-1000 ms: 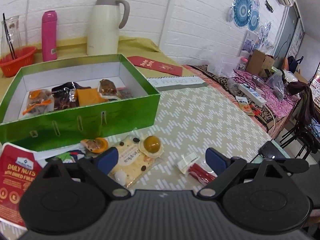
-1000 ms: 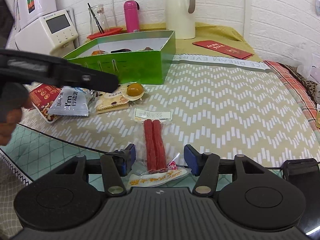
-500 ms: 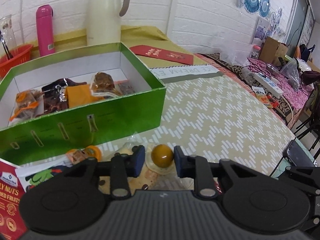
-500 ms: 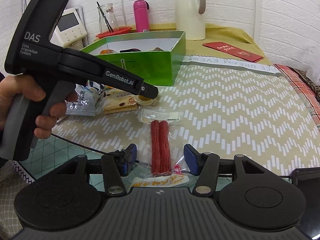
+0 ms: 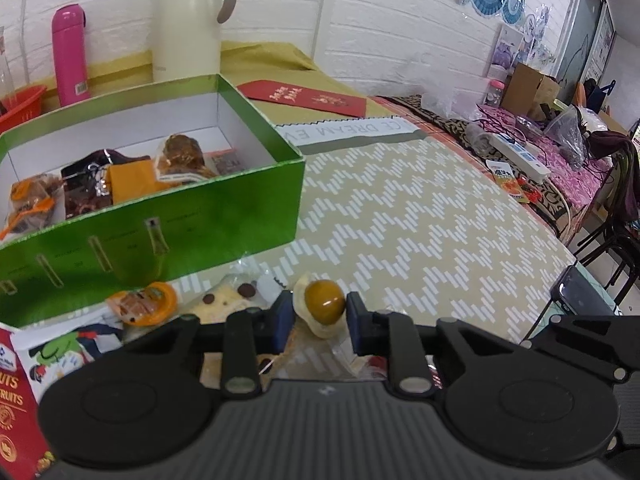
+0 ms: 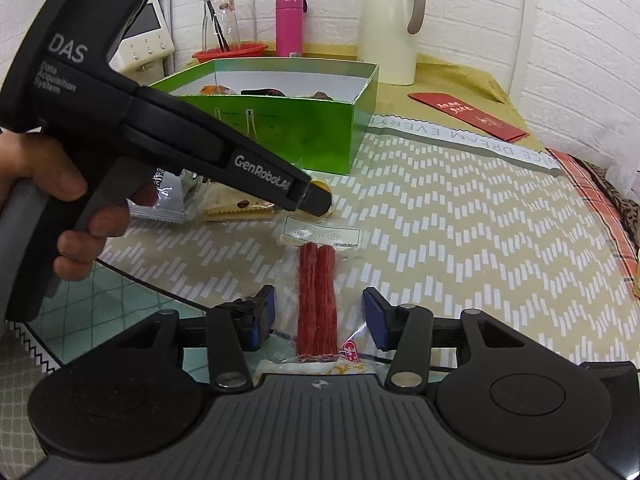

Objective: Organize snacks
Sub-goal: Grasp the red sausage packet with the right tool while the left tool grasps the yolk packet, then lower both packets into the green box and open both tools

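Table [image 5: 420,208] | left claw [image 5: 316,314] grips egg pack [image 5: 323,307] | right claw [image 6: 318,316] closing, ungripped, around sausage pack [image 6: 316,300], end hidden

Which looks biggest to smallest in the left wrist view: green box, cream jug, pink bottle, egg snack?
1. green box
2. cream jug
3. pink bottle
4. egg snack, although nearest the camera

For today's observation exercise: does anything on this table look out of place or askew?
Several snack packets lie loose outside the green box. The sausage pack overhangs the table edge. Nothing looks spilled or damaged.
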Demonstrator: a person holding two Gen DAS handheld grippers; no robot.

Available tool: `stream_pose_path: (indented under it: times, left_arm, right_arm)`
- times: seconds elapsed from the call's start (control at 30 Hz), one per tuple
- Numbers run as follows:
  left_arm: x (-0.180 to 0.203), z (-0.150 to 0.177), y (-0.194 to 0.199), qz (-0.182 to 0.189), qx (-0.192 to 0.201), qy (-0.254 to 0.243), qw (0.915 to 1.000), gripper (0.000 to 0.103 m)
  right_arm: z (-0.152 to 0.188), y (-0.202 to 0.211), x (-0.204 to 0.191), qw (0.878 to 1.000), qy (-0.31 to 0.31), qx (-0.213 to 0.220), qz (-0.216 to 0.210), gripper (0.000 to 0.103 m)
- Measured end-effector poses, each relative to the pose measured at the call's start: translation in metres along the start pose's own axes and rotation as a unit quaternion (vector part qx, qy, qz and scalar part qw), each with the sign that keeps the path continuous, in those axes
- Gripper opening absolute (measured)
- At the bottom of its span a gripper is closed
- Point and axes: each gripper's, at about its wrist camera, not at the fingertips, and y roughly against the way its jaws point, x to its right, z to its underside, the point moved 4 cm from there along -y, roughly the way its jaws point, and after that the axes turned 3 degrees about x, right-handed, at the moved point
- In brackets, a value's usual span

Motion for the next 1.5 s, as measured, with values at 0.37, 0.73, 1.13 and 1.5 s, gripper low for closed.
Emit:
stream_pose_path:
  times: [0.37,0.73,1.13,1.5]
  left_arm:
    - [0.015,-0.007,-0.019,0.013,-0.008,-0.015,0.9998,0.041]
    - [0.022,0.001,-0.021,0.012,-0.007,-0.048,0.9987,0.032]
    - [0.006,0.002,0.012,0.045,0.003,0.028,0.9986,0.025]
    - [-0.038,-0.023,0.101,0.005,0.079,0.038,0.9962,0.025]
  right_arm:
    - [0.007,0.012,0.019,1.0,-0.009,-0.014,0.016,0.074]
    - [0.008,0.007,0.023,1.0,-0.016,-0.004,0.014,0.081]
    - [0.001,0.023,0.018,1.0,-0.017,0.017,0.006,0.037]
    - [-0.056,0.038,-0.009,0.997,0.002,0.073,-0.038,0.038]
